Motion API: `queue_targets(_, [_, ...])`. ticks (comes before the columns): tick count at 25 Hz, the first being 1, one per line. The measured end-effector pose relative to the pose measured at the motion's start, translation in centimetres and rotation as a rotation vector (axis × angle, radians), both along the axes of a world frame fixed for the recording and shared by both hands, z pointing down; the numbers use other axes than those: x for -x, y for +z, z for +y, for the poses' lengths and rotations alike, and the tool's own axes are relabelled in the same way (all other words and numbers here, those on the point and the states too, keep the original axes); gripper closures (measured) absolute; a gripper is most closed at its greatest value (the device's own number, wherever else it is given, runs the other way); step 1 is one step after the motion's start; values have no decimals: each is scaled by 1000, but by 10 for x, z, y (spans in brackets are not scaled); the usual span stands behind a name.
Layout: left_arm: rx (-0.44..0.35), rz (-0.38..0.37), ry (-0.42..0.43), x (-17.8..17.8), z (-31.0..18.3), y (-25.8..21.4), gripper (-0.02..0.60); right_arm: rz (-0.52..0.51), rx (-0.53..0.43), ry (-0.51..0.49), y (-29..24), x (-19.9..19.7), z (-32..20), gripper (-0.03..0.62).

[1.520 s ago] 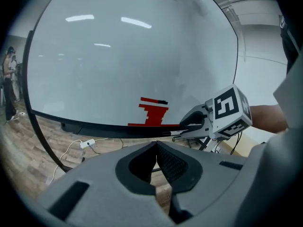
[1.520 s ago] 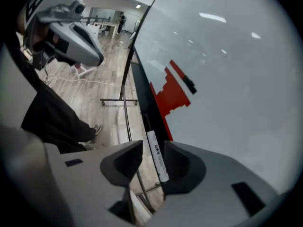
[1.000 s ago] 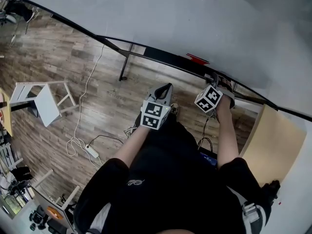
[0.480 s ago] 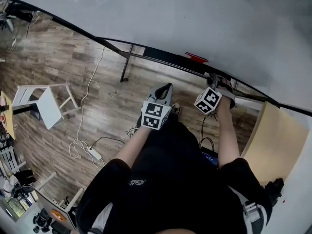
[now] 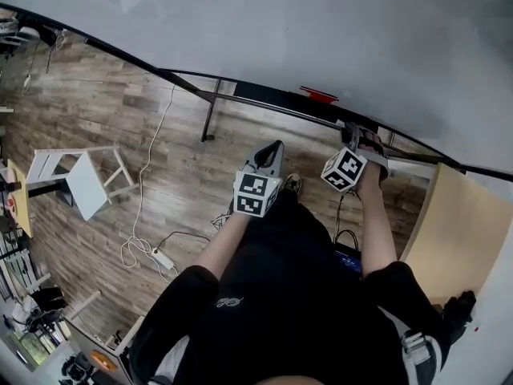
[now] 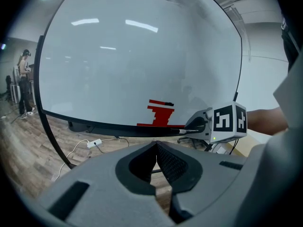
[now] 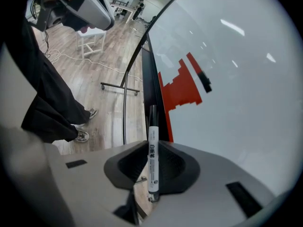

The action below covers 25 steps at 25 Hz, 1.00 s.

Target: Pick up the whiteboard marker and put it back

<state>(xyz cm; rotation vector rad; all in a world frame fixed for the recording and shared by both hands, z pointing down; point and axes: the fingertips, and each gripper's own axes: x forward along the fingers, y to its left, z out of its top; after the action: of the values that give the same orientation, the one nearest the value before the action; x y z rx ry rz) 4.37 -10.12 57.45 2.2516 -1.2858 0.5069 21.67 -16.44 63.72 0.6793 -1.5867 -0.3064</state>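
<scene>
A white whiteboard marker [image 7: 152,161] with a black cap stands between the jaws of my right gripper [image 7: 153,144]. The pads press on its barrel, and the jaws have just been closing on it. The cap end points along the black tray [image 7: 148,82] under the whiteboard [image 5: 321,38]. In the head view the right gripper [image 5: 351,135] is at that tray, just right of a red drawing [image 5: 319,95]. My left gripper [image 5: 275,145] hangs lower and to the left, away from the board. It is shut with nothing in it [image 6: 156,144].
The whiteboard stands on a black frame with a leg [image 5: 210,111] on the wooden floor. A white stool [image 5: 80,179] lies tipped at the left, beside a power strip with a cable [image 5: 160,257]. A pale wooden panel [image 5: 457,223] is at the right.
Both grippers keep their places by the board. The whole head view has drifted slightly.
</scene>
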Motion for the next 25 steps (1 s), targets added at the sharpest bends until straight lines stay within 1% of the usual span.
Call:
queue_targets(2, [-9,-2,-8,-1,-1,-3,575,-50,-9,12,-7,4,3,540])
queue_targets(6, [-40,-6,-32,-3,-6,-12,575,-188,-22,40,-24,16,9,540])
queue_targets(12, [-86,-14,-64,-3,-2,-26,575,-347,-85,21,-61,40,24,542])
queue_targets(17, [-128,-26,-87,-8,9,-48,575,-516,-126,39,-98,50,42,540])
queue_targets(19, [-150,-27,-97,-9,15,-60,575,-610,-135,70,-114,51,50,540])
queue_targets(22, [-177,-15,-121,-7,22,-76,575,-772,-129,155,-132,49,60,540])
queue_targets(25, [-197,-10,-129,-5,31,-89,575,-881,-126,232,-148,45,76,540])
